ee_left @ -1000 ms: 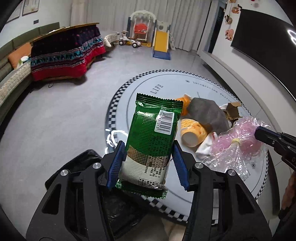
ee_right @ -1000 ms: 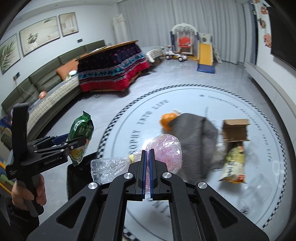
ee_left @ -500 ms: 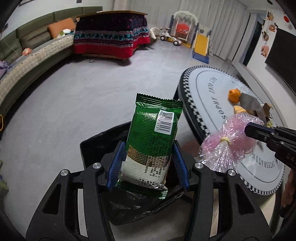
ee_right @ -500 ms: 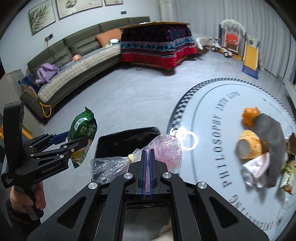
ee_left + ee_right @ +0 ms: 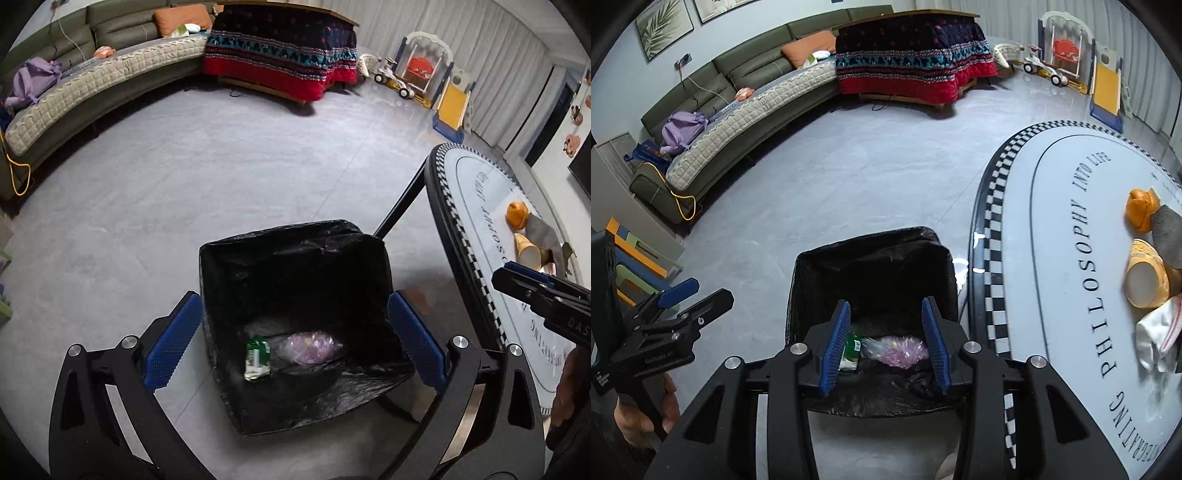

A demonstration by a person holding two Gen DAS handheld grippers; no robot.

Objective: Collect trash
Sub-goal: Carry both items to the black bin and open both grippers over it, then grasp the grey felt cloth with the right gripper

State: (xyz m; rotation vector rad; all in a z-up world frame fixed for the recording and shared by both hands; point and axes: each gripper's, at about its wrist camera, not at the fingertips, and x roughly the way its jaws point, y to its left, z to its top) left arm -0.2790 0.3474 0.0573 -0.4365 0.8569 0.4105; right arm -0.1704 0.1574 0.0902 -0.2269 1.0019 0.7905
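**Ana:** Trash first: two pieces lie at the bottom of the bin [image 5: 295, 314], the green wrapper [image 5: 257, 359] on the left and, touching it on the right, the pink plastic bag [image 5: 310, 347].

**Ben:** And the tongs?

**Ana:** Both sets hang over the bin with nothing between them. The left gripper [image 5: 291, 339] has its blue pads spread wide apart, one on either side of the bin's mouth. The right gripper [image 5: 884, 341] is apart too, empty, framing the two dropped pieces.

**Ben:** So the job is partly done?

**Ana:** I'd judge so. Further right, the round table [image 5: 1052, 221] carries more: an orange cup [image 5: 1145, 275] on its side, an orange lump [image 5: 1141, 208], grey cloth [image 5: 1169, 236], and something white and crumpled [image 5: 1158, 332]. Which of those count as trash I can't say for certain.

**Ben:** Materials?

**Ana:** Bin liner is thin black film, wrinkled, folded over a squarish rim. The wrapper is glossy foil, flat. The pink bag is clear, crinkly, bunched into a soft ball. The tabletop looks smooth and shiny, with a checkered edge and printed lettering.
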